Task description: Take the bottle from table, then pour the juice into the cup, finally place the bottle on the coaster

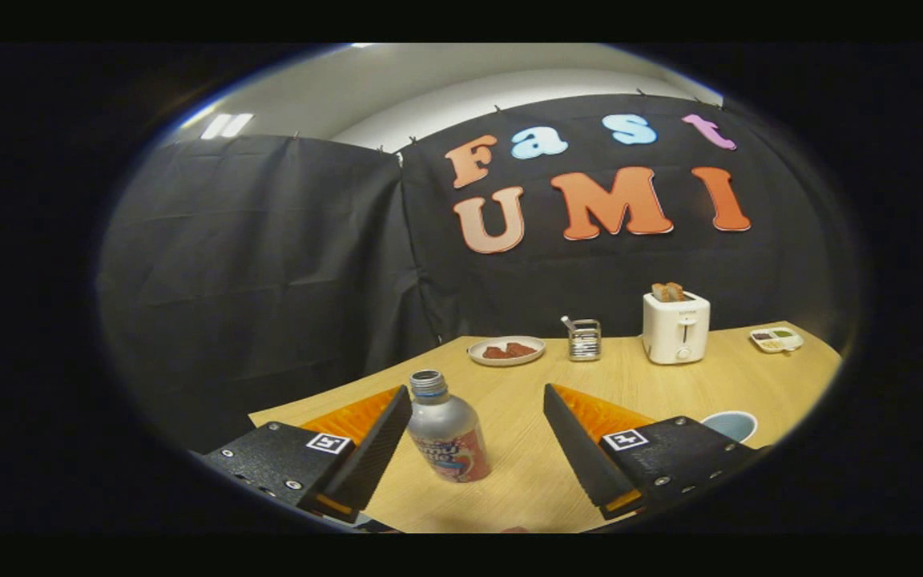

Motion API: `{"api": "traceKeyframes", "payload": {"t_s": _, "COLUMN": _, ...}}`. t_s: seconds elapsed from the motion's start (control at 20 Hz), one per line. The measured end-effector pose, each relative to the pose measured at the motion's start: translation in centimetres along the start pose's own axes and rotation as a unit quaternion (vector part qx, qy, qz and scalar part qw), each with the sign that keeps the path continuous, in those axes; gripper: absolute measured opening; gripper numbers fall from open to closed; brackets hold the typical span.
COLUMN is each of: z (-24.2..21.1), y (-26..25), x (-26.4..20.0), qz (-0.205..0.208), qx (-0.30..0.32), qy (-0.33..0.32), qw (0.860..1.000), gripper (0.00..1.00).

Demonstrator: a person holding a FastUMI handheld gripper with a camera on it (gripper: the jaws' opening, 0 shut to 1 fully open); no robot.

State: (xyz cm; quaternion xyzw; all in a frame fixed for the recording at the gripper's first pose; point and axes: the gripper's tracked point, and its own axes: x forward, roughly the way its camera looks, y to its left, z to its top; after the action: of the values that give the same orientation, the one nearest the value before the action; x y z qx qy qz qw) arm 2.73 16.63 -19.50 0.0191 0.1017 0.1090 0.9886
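gripper view: i've got the gripper with jaws wide apart, holding nothing. bottle stands on the counter between them, cap off, long axis near upright with a slight lean, sitting close against my left finger and well clear of the right finger, so off-centre to the left. i'd nudge left to centre before closing, else the left jaw may tip it. cup is just beyond the right finger. toaster, plate and small dish sit far back. can't make out a coaster.

Uncapped bottle upright on table; cup right.
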Motion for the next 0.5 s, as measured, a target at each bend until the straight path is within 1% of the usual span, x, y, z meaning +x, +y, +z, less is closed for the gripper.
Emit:
{"api": "traceKeyframes", "payload": {"t_s": 0.25, "z": -2.2, "y": 0.6, "x": 1.0, "qz": -0.004, "qx": 0.005, "qy": 0.013, "qw": 1.0, "gripper": 0.97}}
{"api": "traceKeyframes", "payload": {"t_s": 0.5, "z": -4.5, "y": 1.5, "x": 2.3, "qz": -0.011, "qx": -0.008, "qy": 0.034, "qw": 0.999, "gripper": 0.96}}
